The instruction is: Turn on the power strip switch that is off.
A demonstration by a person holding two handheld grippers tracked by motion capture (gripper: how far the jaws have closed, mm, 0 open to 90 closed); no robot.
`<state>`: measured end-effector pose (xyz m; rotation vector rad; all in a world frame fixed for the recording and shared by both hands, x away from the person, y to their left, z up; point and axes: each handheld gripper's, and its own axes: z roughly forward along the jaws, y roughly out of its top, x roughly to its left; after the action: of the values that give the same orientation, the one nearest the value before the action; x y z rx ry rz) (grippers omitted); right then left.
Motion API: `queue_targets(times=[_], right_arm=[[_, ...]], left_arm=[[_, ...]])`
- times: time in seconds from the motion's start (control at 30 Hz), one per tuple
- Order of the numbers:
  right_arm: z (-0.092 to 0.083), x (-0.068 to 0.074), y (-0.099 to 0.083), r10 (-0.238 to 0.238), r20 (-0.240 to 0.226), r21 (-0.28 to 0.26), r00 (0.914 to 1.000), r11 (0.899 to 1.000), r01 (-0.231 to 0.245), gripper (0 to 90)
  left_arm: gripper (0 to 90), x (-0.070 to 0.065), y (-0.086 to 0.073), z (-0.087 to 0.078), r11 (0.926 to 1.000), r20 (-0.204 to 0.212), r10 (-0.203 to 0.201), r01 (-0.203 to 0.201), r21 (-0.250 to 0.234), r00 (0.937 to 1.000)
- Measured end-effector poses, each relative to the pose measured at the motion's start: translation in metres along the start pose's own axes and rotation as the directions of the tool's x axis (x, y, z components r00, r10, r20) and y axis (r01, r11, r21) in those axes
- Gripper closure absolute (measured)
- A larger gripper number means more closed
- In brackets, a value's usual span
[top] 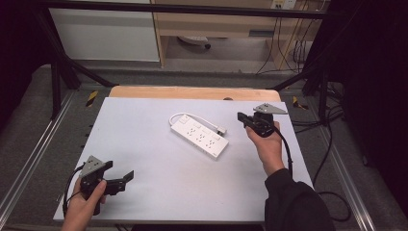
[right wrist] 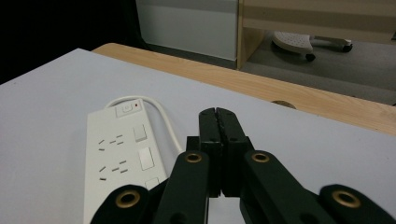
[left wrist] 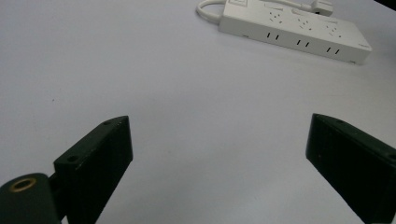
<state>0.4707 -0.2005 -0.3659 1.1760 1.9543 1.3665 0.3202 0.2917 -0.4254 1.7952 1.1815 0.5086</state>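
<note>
two grippers are in our hands, and one white plastic power strip (top: 198, 136), a long flat bar with rounded corners, lies near the middle of the pale matte table sheet (top: 144, 144). from the centre of the sheet it sits a little toward one o'clock, with its long axis running from ten o'clock to four o'clock.

the right gripper (top: 240, 117) is just beside the strip, at about three o'clock from it, and its black jaws are pressed together with nothing between them. in the right gripper view the shut tip (right wrist: 218, 114) hovers next to the thin white cable (right wrist: 161, 114) that loops out from the switch end. the left gripper (top: 129, 175) rests low at seven o'clock, well apart from the strip, with its jaws spread wide over bare sheet.

we judge that the step in hand is to reach the strip with the right gripper, perhaps to press its small switch (right wrist: 125, 109) or to push the body. to do it well we should keep the shut tip low and straight, touch the hard smooth casing on a flat part, and avoid the cable, which is soft and could drag. the casing looks slippery on the sheet, so the left gripper could come closer to steady the far end.

the rows of socket holes (left wrist: 299, 28) and the side slots are shallow.
</note>
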Motion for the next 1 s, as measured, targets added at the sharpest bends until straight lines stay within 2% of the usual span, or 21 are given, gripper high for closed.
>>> queue_targets(times=[0.67, 1.0], right_arm=[[0.031, 0.010, 0.001, -0.003, -0.012, 0.007, 0.9999, 1.000, 0.004, 90.0], [0.044, 0.016, 0.001, -0.017, -0.016, 0.039, 0.9997, 0.999, 0.018, 90.0]], left_arm=[[7.2, 0.000, 0.000, 0.001, 1.0000, 0.003, 0.000, 0.000, 0.001, 1.0000], [7.2, 0.000, 0.000, 0.001, 1.0000, 0.005, -0.002, 0.002, 0.002, 1.0000]])
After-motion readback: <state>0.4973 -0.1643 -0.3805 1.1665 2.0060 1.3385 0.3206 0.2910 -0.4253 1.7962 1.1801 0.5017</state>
